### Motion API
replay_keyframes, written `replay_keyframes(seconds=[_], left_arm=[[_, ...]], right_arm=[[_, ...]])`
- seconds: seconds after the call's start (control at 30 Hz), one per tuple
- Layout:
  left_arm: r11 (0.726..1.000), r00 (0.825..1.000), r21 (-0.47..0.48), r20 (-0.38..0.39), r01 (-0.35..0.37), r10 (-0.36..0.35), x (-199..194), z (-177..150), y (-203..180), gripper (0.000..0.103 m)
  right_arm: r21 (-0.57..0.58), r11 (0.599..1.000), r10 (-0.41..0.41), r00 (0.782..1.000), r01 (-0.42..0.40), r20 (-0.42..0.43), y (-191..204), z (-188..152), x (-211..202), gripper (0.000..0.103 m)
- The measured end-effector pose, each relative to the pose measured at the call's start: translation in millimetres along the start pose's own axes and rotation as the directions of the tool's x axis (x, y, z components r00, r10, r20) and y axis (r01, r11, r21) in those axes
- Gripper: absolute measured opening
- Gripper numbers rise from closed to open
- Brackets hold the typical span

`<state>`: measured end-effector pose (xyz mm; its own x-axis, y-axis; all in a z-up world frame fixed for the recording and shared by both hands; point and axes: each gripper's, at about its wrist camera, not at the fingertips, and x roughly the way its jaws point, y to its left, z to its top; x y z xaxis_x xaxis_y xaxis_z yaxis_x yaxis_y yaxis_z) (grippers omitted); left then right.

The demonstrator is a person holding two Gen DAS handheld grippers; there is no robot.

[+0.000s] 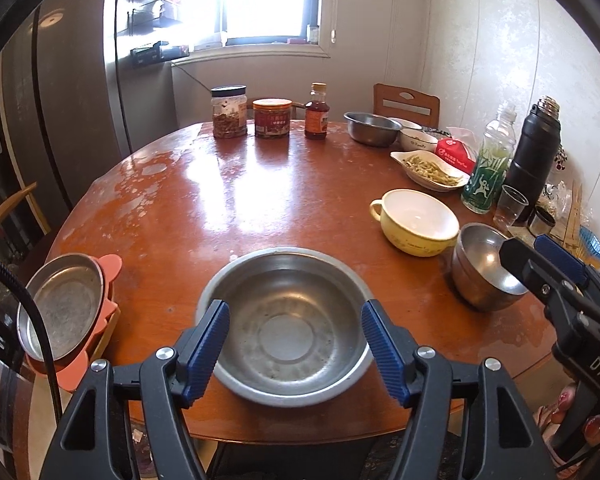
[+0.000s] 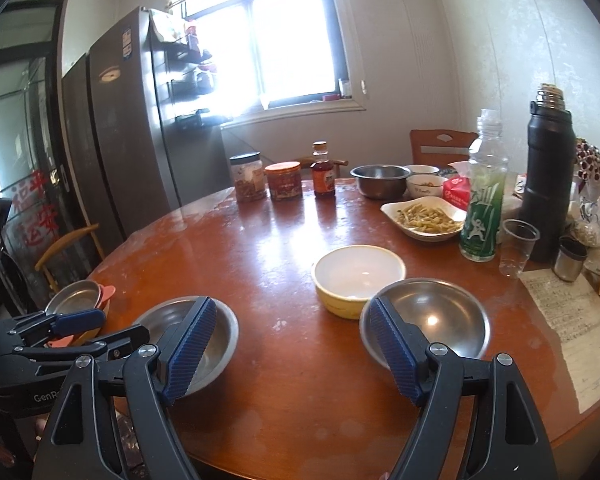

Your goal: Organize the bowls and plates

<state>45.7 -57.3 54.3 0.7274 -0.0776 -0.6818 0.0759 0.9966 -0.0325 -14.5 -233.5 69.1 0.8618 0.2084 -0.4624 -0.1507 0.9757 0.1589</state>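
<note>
Both claws stand wide and empty — the left gripper [image 1: 294, 350] over a round, dull steel bowl [image 1: 288, 320], the right gripper [image 2: 292, 350] above the glossy wooden table [image 2: 284, 240].

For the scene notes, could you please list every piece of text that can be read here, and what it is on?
"DAS": on the right gripper body, cut off.
"GenR": on the left gripper body, cut off.
Red characters on the glass door: too blurred to read.
Labels on the jars, sauce bottle, green bottle, red tissue pack: too small to read.
</note>
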Motion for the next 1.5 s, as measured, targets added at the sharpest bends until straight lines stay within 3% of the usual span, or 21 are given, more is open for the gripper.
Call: replay_keyframes(seconds=[0.33, 0.77, 1.0, 1.2, 1.33, 1.5], left_arm=[[0.997, 0.998, 0.053, -0.018, 0.058, -0.058, 10, 9, -44, 0.068], [0.982, 0.987, 0.108, -0.064, 0.157, -0.150, 44, 25, -108, 0.068], [0.972, 0.971, 0.098, -0.127, 0.214, -0.201, 71, 28, -130, 0.069], [0.966, 0.958, 0.094, -0.181, 0.241, -0.222, 93, 27, -145, 0.070], [0.964, 0.951, 0.096, -0.211, 0.249, -0.225, 107, 25, -152, 0.070], [0.967, 0.949, 0.078, -0.225, 0.242, -0.220, 119, 25, -154, 0.070]], right_arm=[[0.064, 0.996, -0.063, 0.997, 0.061, 0.034, -50, 10, -21, 0.081], [0.183, 0.976, -0.119, 0.993, 0.120, -0.017, -126, 6, -13, 0.081], [0.260, 0.962, -0.067, 0.994, 0.086, -0.081, -152, -3, 10, 0.081], [0.380, 0.925, 0.080, 0.981, -0.008, -0.175, -171, -15, 43, 0.081], [0.422, 0.906, 0.104, 0.974, -0.010, -0.200, -179, -19, 54, 0.081], [0.407, 0.913, 0.077, 0.973, 0.018, -0.217, -186, -23, 61, 0.081]])
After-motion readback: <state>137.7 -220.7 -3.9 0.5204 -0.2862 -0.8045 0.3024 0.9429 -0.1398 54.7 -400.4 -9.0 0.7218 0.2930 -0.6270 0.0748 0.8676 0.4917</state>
